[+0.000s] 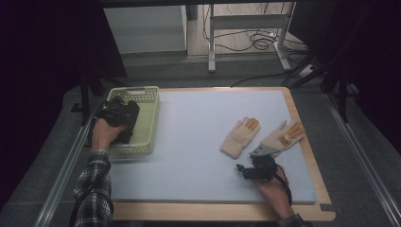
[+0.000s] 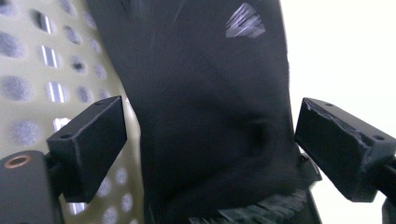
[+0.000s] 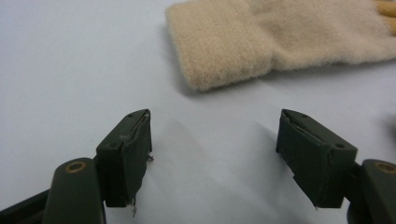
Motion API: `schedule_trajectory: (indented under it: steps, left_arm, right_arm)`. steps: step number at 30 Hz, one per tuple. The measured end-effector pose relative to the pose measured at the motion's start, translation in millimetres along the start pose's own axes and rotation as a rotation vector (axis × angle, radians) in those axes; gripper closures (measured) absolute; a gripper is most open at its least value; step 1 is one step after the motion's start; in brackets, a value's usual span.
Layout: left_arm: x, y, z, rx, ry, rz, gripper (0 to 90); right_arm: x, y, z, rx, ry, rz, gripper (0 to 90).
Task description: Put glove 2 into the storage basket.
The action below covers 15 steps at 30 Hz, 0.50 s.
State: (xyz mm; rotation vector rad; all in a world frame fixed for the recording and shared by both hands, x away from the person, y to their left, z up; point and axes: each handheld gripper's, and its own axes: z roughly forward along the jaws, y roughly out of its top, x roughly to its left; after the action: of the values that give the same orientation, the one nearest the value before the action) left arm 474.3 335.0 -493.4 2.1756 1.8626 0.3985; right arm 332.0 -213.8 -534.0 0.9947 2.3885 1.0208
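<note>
At the table's left edge the left tool (image 1: 118, 113) gapes around a dark cloth (image 2: 205, 116) in the basket (image 1: 149, 123); the right tool (image 3: 212, 154), wide, nears a glove (image 3: 243, 42), risking snagging.

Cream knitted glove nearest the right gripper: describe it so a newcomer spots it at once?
On the pale blue mat, look right of centre for two cream knitted gloves with orange fingertips. Yours is the right-hand one, by the mat's right edge, just beyond the open right gripper; its neighbour lies nearer the centre.
</note>
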Motion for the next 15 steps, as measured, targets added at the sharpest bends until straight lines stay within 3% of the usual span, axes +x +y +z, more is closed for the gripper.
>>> schedule_trajectory:
  steps: [7, 15]
  left_arm:
    - [10.6, -9.4, -28.5, -0.127, -0.128, -0.013, 3.3]
    - [9.2, -20.7, -39.0, -0.236, -0.181, 0.046, 2.0]
  right_arm:
    - [0.1, 0.0, 0.0, 0.001, 0.000, 0.000, 26.2]
    - [0.1, 0.0, 0.0, 0.001, -0.001, 0.000, 26.1]
